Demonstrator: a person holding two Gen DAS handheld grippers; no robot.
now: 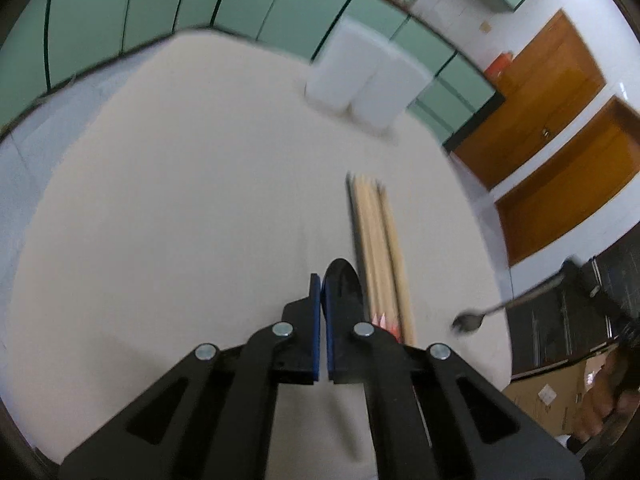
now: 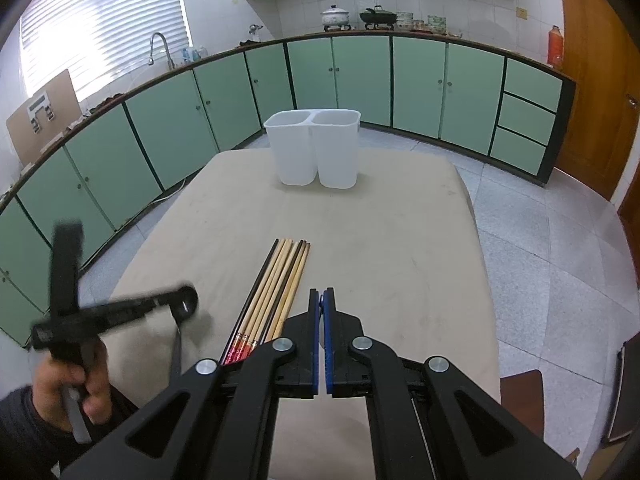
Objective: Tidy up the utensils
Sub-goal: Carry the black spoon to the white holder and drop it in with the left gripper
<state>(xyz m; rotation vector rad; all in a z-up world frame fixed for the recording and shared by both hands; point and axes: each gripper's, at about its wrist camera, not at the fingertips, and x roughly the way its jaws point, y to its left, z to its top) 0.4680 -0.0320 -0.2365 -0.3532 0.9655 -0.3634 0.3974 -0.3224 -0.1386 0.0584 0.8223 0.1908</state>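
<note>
Left gripper [image 1: 323, 292] jaws pinching black spoon [image 1: 342, 280]. Right gripper [image 2: 321, 312] jaws clamped on metal spoon [image 1: 472, 320]. Chopsticks [image 2: 276, 288] bundled at near edge of surface [image 2: 400, 240]; bin [image 2: 314, 148] at far edge. Keep spoons level, drop into one compartment.

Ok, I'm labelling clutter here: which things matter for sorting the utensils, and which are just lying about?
Job: chopsticks, white holder, black spoon in left gripper, metal spoon in right gripper.
Lying about: pots, cardboard, orange bottle.
</note>
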